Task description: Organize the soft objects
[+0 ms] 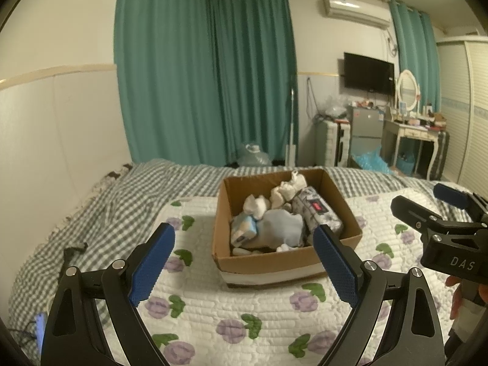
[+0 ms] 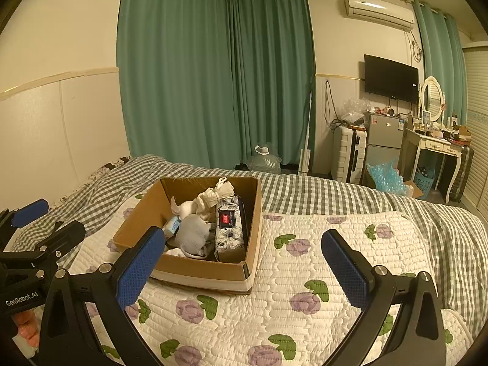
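A brown cardboard box (image 1: 224,262) stands on a white quilt with purple flowers (image 1: 244,314). It holds several soft things: a pale blue cloth (image 1: 282,224), white rolled socks (image 1: 256,206), a cream bundle (image 1: 289,187), a floral tissue pack (image 1: 320,213) and a small blue-white pack (image 1: 244,228). My left gripper (image 1: 244,262) is open and empty, just short of the box's near wall. My right gripper (image 2: 244,267) is open and empty, at the box's (image 2: 189,270) near right corner. Each gripper shows in the other's view: the right (image 1: 427,210), the left (image 2: 45,222).
The quilt lies on a grey checked bedspread (image 1: 122,201) beside a white wall on the left. Beyond the bed are green curtains (image 1: 207,85), a water jug (image 2: 265,160), a suitcase (image 2: 349,152), a small fridge (image 2: 384,140) and a dressing table (image 2: 436,146).
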Available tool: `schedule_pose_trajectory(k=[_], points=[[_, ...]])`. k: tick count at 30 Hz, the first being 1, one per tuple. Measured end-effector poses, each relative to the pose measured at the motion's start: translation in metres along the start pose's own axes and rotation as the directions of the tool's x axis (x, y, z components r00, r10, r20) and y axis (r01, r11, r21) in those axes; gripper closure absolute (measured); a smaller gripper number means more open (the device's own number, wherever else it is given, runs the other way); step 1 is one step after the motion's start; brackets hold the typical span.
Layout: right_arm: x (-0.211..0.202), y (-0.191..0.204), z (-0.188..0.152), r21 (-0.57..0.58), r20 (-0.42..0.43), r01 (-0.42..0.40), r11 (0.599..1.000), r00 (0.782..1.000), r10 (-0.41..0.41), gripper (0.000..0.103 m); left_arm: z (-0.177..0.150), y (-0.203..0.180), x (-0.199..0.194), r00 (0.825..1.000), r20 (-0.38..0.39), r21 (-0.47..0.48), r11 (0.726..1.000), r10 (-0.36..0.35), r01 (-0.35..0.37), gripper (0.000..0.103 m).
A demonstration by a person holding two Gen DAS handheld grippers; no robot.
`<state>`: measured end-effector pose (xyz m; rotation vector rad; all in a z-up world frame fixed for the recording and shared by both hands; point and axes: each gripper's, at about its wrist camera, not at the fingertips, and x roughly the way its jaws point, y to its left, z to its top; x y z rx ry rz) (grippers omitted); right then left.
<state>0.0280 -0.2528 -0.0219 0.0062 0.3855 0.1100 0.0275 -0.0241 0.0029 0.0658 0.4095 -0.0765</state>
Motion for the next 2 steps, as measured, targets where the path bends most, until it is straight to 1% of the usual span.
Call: schedule_pose_trajectory(k=[2], points=[[0.0007, -0.0002, -0.0006, 0.002, -0.001, 0.0, 1.0, 1.0, 0.0, 0.0, -0.0001, 0.0002, 0.0006, 1.0, -0.003, 0.003, 1.0, -0.002, 0.002, 0.01]])
